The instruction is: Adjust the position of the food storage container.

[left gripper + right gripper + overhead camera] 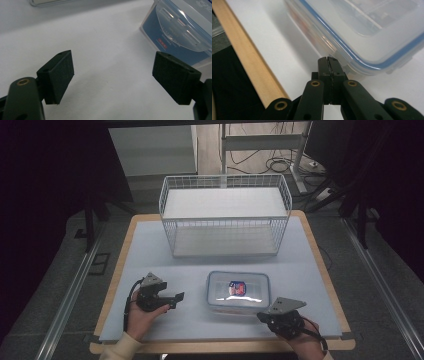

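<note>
One clear plastic box with a blue-rimmed snap lid lies flat on the white table, near its front edge and between the two grippers. Through the lid a small red, blue and white item shows inside; what it is cannot be told. Behind the box stands a white wire basket with nothing in it. The left gripper rests left of the box, jaws wide apart over bare table, with the box's corner just beyond its right-hand pad in the left gripper view. The right gripper sits at the box's front right corner, jaws pressed together, holding nothing, tips just beside the lid's rim.
</note>
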{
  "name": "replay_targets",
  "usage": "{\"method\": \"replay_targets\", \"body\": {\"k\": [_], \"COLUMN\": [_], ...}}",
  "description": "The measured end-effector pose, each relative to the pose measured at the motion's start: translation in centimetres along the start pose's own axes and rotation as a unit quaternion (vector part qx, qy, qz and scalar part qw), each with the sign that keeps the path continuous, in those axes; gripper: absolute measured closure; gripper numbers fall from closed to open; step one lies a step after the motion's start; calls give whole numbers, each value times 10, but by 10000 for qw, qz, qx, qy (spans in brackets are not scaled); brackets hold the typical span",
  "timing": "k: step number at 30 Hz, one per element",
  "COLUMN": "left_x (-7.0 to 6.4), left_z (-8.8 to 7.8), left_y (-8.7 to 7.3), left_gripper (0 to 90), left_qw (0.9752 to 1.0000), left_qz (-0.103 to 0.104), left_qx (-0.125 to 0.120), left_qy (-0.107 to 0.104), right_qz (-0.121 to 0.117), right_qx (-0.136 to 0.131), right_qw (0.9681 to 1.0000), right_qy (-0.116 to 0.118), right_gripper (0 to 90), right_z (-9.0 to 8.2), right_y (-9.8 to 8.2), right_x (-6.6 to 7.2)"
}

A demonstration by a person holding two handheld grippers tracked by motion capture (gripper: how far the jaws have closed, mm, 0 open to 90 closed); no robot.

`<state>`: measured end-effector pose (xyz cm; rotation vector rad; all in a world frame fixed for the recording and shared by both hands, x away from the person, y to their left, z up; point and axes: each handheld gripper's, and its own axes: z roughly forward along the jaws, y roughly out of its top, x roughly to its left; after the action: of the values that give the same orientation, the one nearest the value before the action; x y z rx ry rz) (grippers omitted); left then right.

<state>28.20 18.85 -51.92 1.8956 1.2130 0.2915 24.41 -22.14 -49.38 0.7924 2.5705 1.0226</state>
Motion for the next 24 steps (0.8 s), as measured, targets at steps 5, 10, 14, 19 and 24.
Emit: {"method": "replay_targets", "body": {"k": [5, 10, 14, 19, 24], "left_x": [0, 0, 1, 2, 2], "left_z": [0, 0, 0, -2, -3], "left_y": [0, 0, 1, 1, -1], "left_gripper": [174, 174, 174, 174, 174], "left_qw": [10000, 10000, 10000, 9999, 10000], "left_qz": [-11, 4, -35, -67, -57], "left_qx": [-5, -11, -34, -86, -50], "left_qy": [-11, -28, -36, -63, -43], "right_qz": [68, 107, 17, 174, 401], "right_qx": [-19, -54, -243, -728, -986], "right_qw": [10000, 9999, 9996, 9970, 9938], "right_qy": [-28, 7, 104, 216, -311], "right_gripper": [900, 900, 900, 900, 900], "right_z": [0, -1, -10, -32, -52], "right_y": [-1, -2, 4, 17, 31], "right_x": [-6, -7, -1, -7, -35]}}
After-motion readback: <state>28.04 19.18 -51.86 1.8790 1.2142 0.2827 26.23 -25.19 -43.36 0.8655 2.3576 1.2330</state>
